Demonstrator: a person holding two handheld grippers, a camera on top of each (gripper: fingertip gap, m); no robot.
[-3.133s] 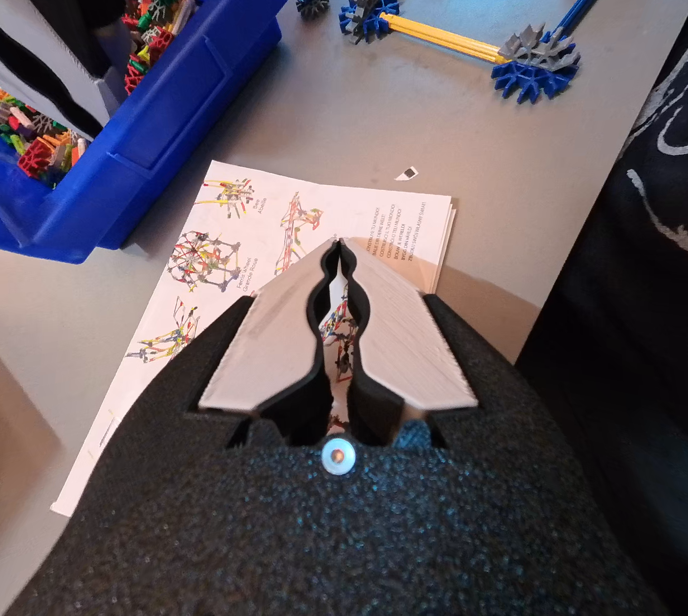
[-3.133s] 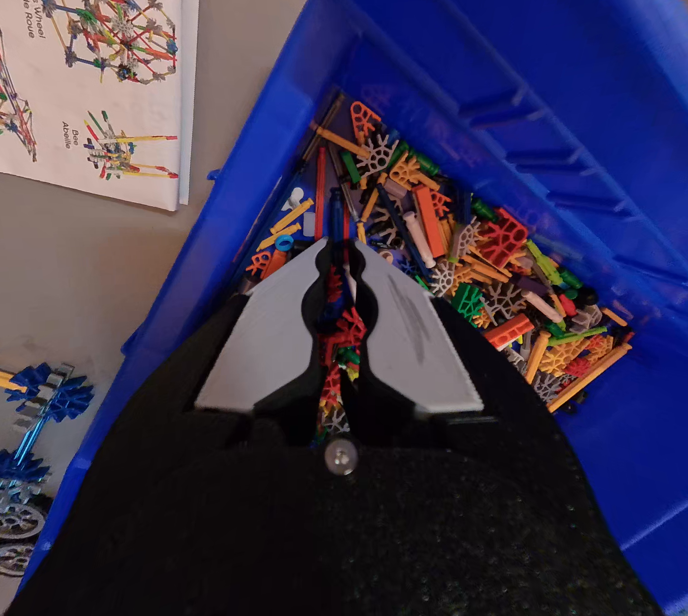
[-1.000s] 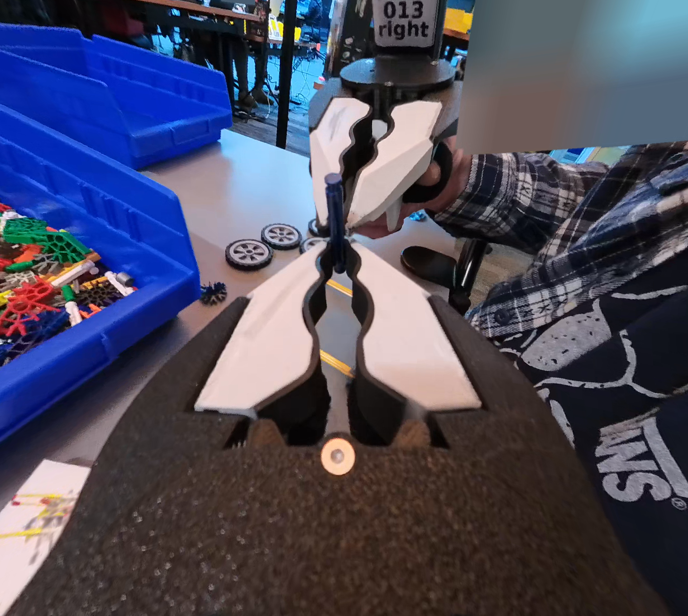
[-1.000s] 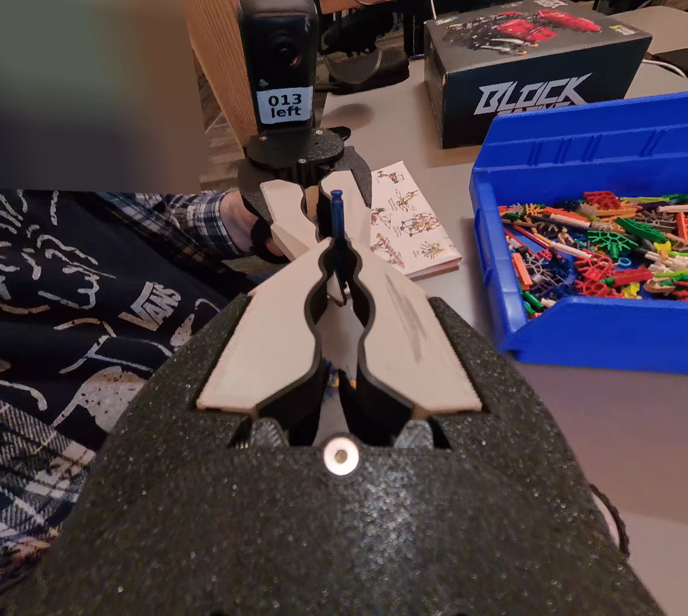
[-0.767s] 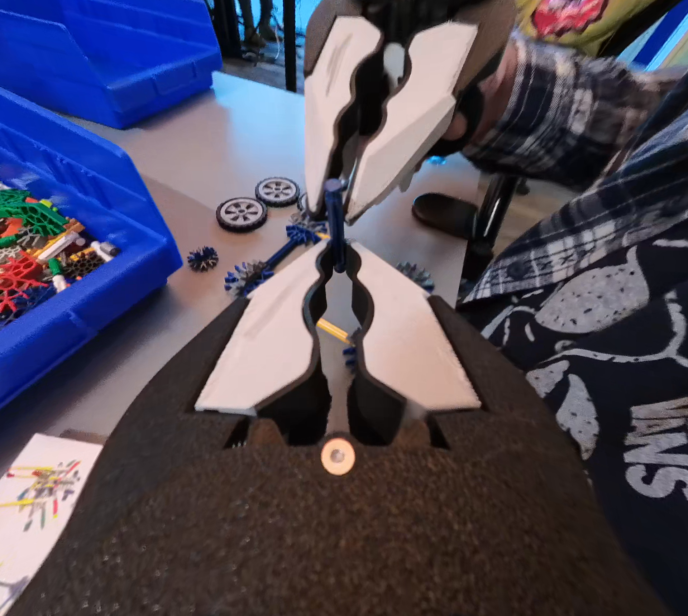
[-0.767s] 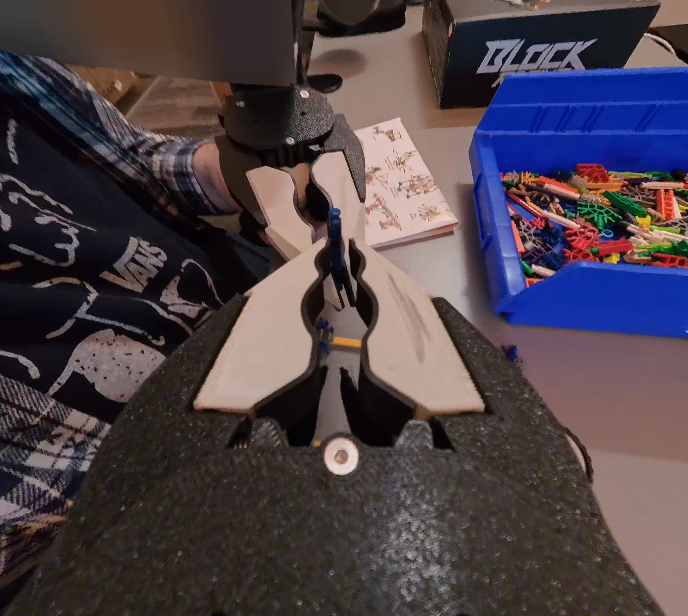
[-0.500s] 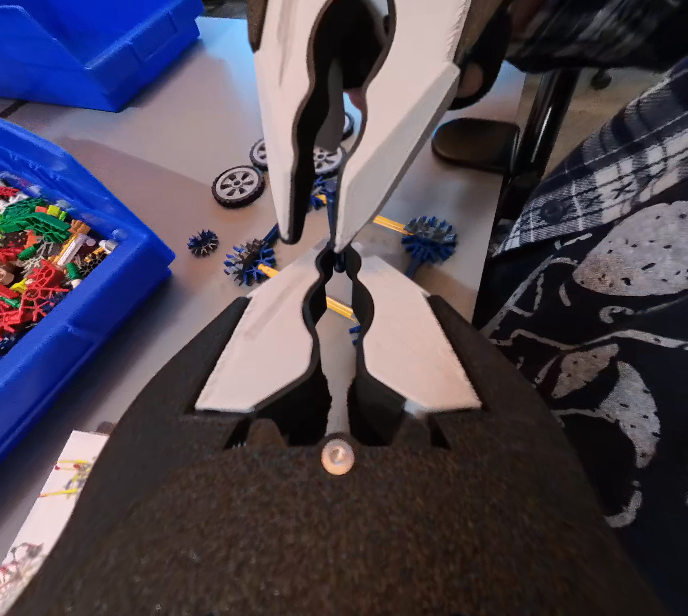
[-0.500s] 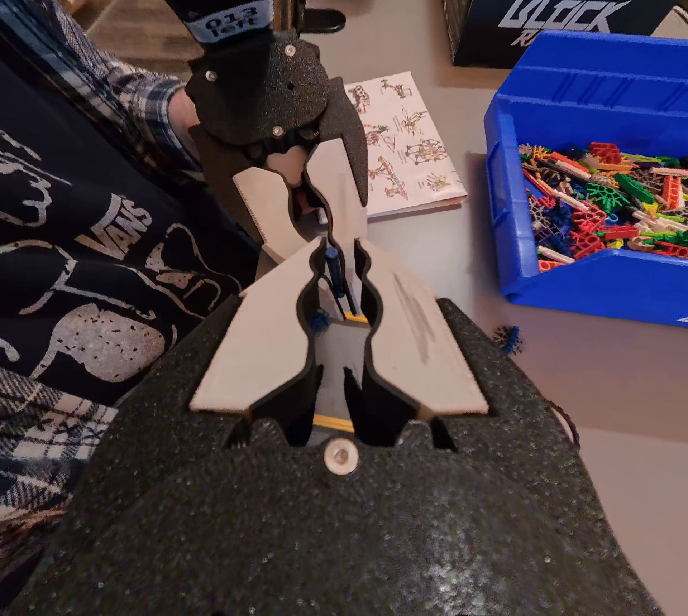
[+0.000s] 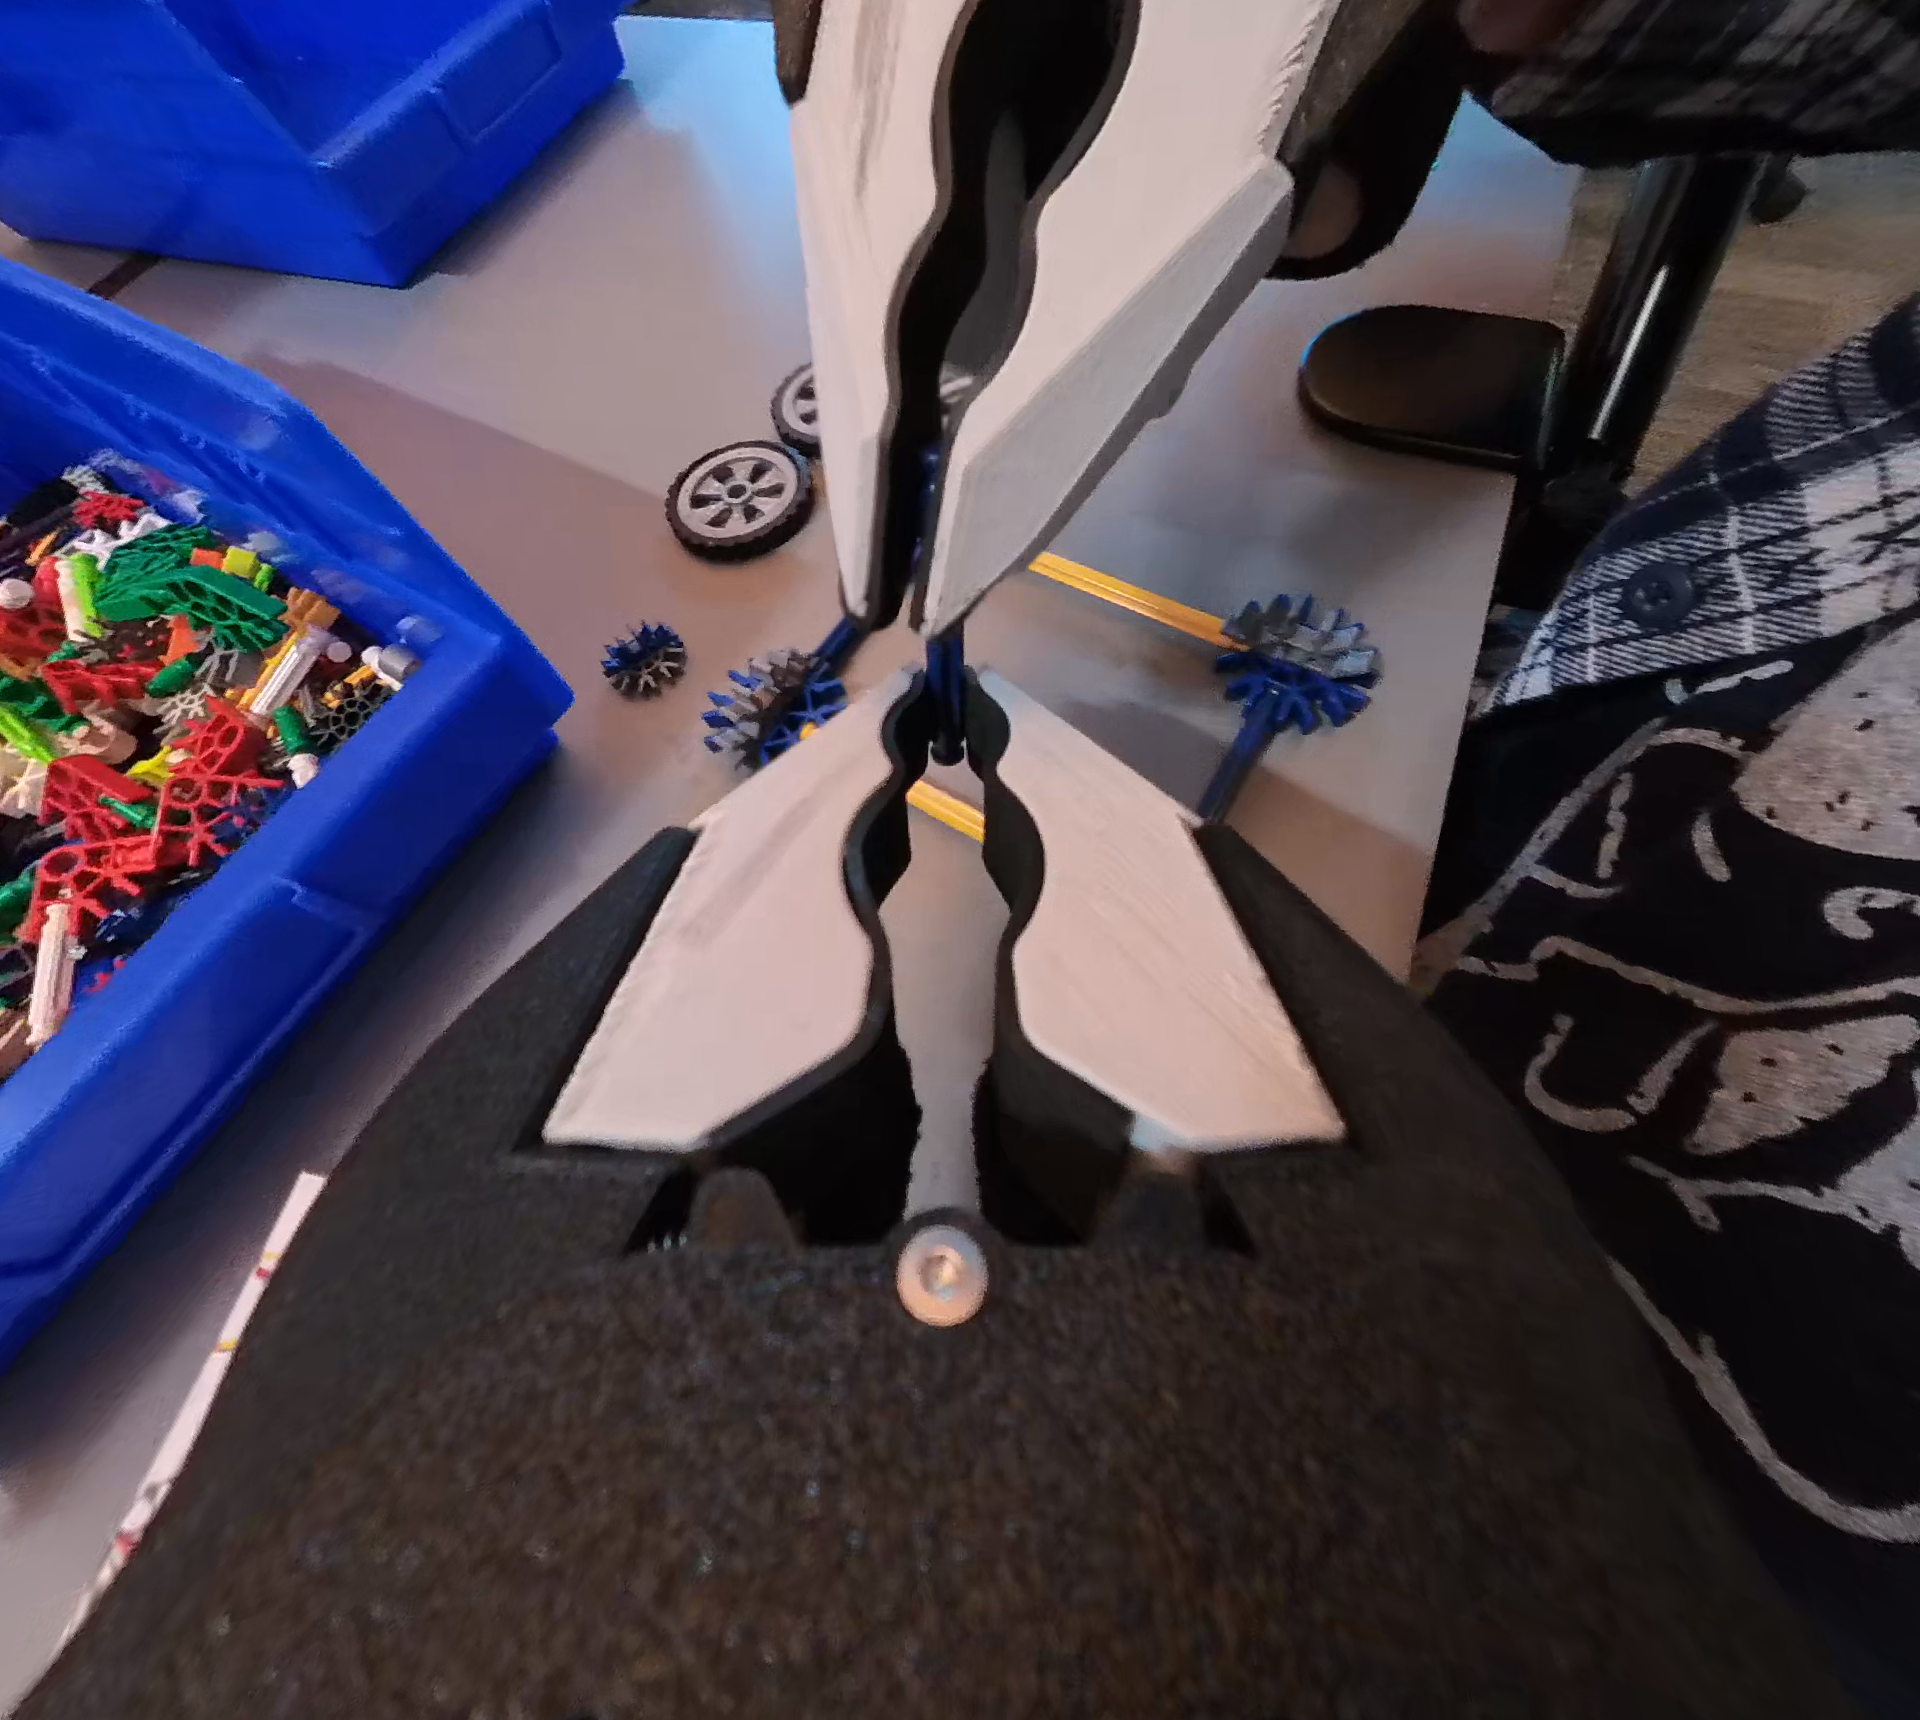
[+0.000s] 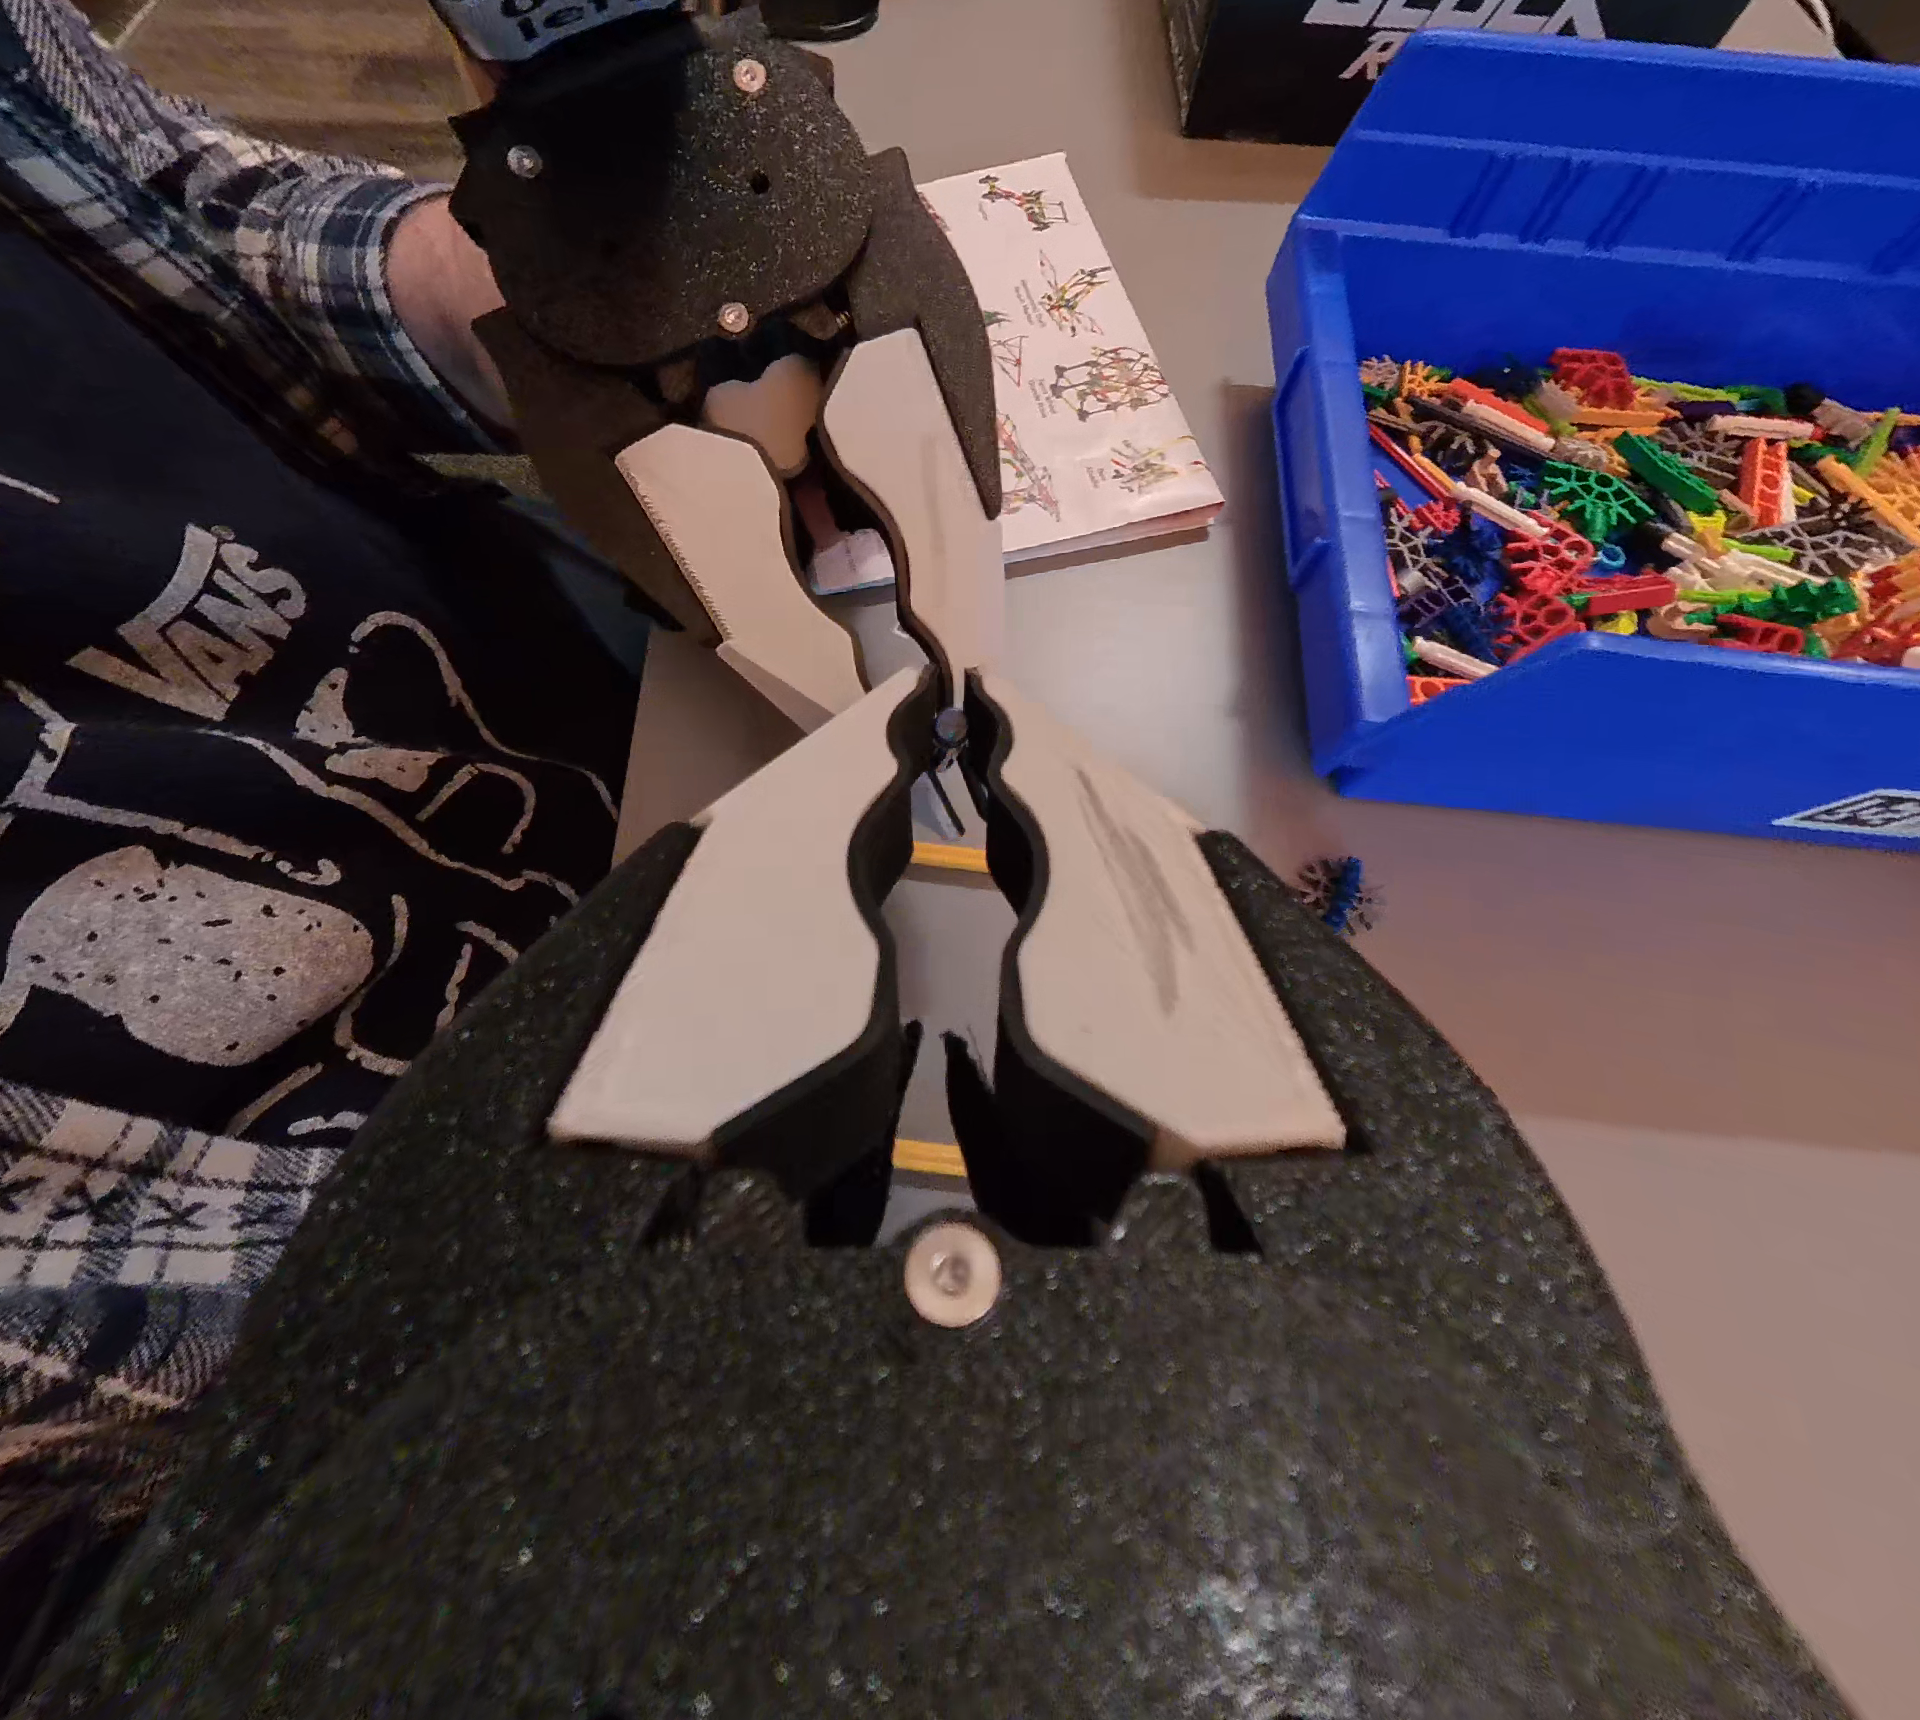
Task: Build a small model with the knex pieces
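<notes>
Grey table (image 9: 582,340), both grippers on rod (image 9: 943,683)

The blue rod (image 9: 943,683) is mostly hidden between both grippers' fingers (image 9: 1101,423), its length unreadable.

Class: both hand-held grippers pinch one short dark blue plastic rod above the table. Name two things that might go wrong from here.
1. The left hand-held gripper and the right hand-held gripper hold the short dark blue plastic rod only at their tips; it may slip.
2. A dropped rod could hit the blue-and-yellow rod frame below.
</notes>
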